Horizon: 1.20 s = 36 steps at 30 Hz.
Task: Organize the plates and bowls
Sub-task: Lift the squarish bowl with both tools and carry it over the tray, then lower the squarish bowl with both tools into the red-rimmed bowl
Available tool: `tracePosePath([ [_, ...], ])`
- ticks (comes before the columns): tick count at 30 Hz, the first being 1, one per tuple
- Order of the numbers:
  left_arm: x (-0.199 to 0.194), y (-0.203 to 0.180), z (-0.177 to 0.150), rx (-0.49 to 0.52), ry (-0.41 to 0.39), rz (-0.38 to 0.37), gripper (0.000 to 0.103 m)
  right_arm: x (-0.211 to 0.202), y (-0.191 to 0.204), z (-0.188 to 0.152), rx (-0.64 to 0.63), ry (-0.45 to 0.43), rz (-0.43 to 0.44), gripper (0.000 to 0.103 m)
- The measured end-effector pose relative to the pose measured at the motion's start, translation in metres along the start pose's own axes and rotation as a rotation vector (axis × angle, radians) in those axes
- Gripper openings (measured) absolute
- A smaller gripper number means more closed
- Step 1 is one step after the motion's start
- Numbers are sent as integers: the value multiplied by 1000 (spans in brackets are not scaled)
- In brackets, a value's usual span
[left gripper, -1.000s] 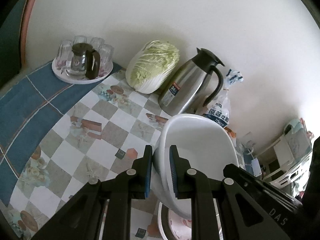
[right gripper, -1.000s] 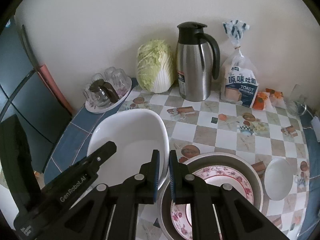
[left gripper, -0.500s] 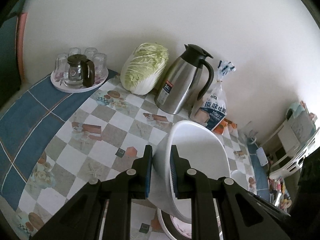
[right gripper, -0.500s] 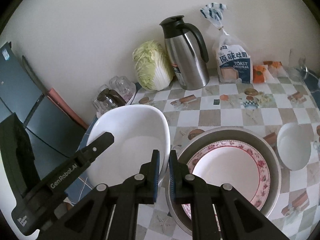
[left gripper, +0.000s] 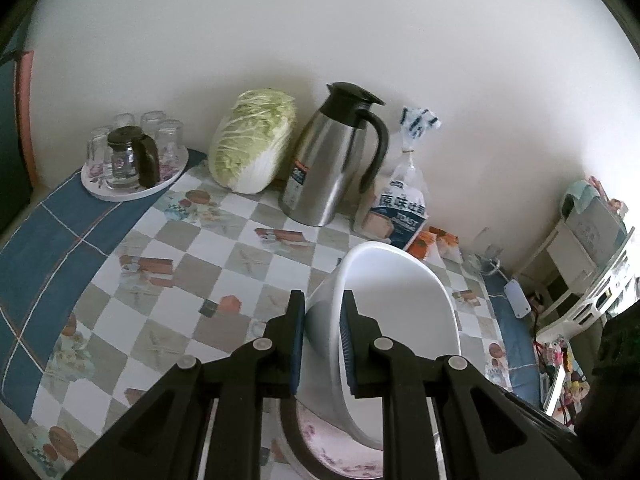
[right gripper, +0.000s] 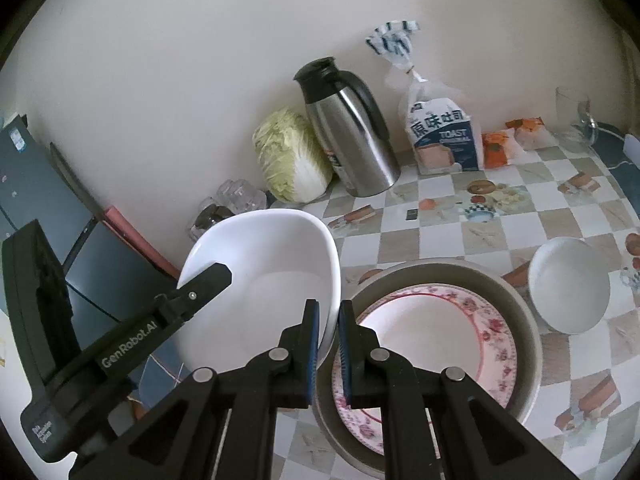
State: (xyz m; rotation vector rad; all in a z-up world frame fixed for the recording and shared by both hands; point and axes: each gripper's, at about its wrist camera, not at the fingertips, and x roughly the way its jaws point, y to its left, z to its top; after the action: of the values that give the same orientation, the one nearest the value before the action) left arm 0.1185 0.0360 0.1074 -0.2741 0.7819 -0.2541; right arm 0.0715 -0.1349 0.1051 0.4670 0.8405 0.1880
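Note:
Both grippers hold up a large white bowl (right gripper: 260,272) by its rim. My left gripper (left gripper: 323,320) is shut on the near rim of the bowl (left gripper: 400,308), which tilts upward. On the opposite side of the rim my right gripper (right gripper: 328,320) is shut too. The bowl hangs beside and partly over a wide grey basin (right gripper: 520,308), in which a floral-edged plate (right gripper: 432,340) lies. That plate (left gripper: 332,448) also shows under the bowl in the left wrist view. A small white bowl (right gripper: 568,284) sits on the table to the right of the basin.
Along the wall stand a cabbage (left gripper: 252,140), a steel thermos jug (left gripper: 332,160), a bag of toast (left gripper: 400,208) and a tray of glasses with a teapot (left gripper: 132,160). Orange snack packets (right gripper: 500,144) and a drinking glass (right gripper: 572,116) lie at the far right.
Both grippers have carried the white bowl to the right, closer to the grey basin. Both wrists rolled, so the views tilted. The grips are unchanged.

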Motion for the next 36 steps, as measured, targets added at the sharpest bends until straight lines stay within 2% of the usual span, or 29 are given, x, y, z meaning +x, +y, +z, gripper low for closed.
tracePosePath([
  [15,10,-52,-16,74,29,-15,17,-30,-51,-4,52,-25,-4,11],
  [25,25,-62,-25,99,80,0,17,-31,-68,-9,77,-6,-19,11],
  [36,43,-52,-30,98,144,23,17,-15,-75,-14,105,41,-29,10],
])
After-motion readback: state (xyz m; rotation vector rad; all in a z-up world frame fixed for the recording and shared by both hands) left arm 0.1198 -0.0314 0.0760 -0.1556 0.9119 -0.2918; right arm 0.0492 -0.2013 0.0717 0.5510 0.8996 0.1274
